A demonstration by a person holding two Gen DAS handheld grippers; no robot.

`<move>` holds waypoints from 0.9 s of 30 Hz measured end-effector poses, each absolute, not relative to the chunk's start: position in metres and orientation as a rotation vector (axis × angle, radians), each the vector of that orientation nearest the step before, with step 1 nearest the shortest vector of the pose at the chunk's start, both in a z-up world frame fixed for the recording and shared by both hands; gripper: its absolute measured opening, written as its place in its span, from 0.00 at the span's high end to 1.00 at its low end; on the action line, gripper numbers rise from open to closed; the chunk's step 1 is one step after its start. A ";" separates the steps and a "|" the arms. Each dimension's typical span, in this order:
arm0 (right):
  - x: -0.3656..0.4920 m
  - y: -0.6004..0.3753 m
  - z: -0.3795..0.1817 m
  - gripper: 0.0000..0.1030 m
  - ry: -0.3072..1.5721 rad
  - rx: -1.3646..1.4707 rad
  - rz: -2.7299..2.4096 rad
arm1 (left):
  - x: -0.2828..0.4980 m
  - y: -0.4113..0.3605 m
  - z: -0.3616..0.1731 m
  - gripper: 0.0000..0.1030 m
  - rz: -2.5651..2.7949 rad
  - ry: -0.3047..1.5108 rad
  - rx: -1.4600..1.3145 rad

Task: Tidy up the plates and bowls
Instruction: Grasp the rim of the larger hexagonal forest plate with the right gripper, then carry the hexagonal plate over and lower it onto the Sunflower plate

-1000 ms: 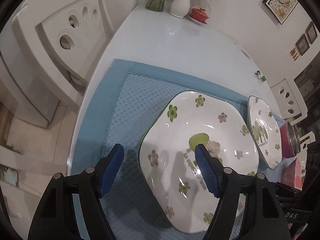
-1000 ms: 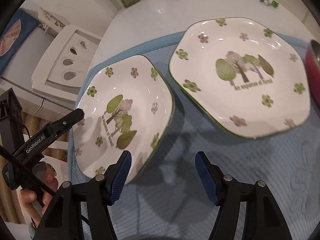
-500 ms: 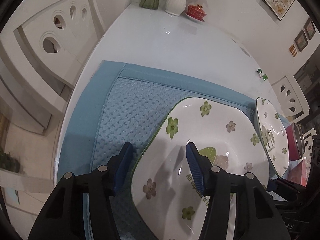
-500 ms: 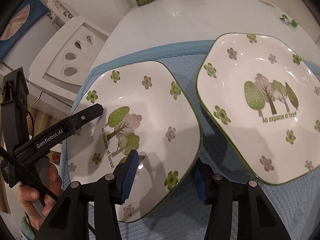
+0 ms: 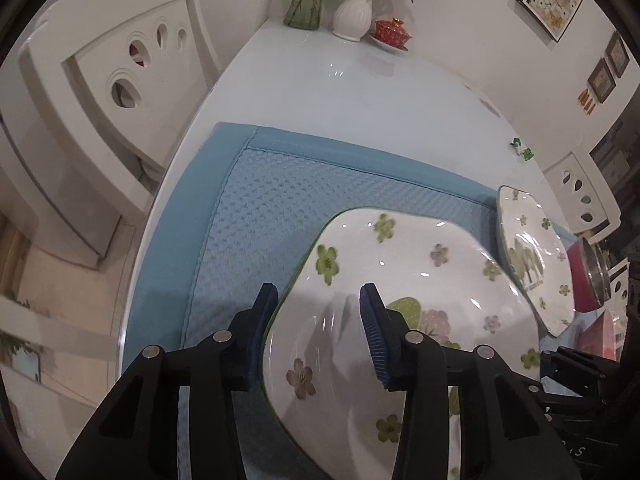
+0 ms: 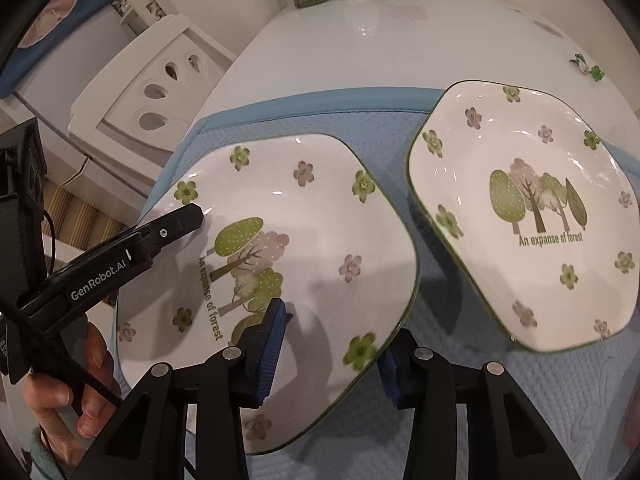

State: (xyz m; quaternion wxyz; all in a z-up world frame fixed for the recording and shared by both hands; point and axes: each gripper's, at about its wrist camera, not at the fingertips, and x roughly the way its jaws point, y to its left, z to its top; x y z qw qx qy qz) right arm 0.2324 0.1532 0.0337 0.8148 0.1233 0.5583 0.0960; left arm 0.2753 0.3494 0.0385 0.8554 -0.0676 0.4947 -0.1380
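Spreading across most of both views, a white counter (image 5: 400,104) is seen, with a white chair (image 5: 120,92) beside it. A blue waffle-textured mat (image 5: 256,216) is laid on the counter's near end. Two floral plates are carried by the mat: the near plate (image 6: 304,240) at its left part, and the far plate (image 6: 532,208) just beside it, to the right. The near plate's left rim is straddled by the left hand-held gripper (image 5: 316,320), one pad under the rim and one above the face; its jaws have just been closing, and whether the pads already press cannot be told. The same plate's near right edge is straddled likewise by the right hand-held gripper (image 6: 334,352), also just closing, contact unclear. A vase (image 5: 354,12) and a red lidded cup (image 5: 392,32) stand at the counter's far end.
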 end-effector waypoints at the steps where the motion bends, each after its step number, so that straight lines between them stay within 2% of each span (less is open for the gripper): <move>1: 0.228 0.154 0.038 0.60 1.182 0.257 0.205 | 0.269 0.350 0.043 0.62 -0.288 1.031 -0.145; 13: 0.188 0.154 0.046 0.66 1.098 0.147 0.237 | 0.217 0.349 0.054 0.65 -0.325 0.973 -0.070; 27: 0.154 0.149 0.074 0.66 0.990 0.069 0.268 | 0.179 0.351 0.082 0.65 -0.373 0.920 -0.085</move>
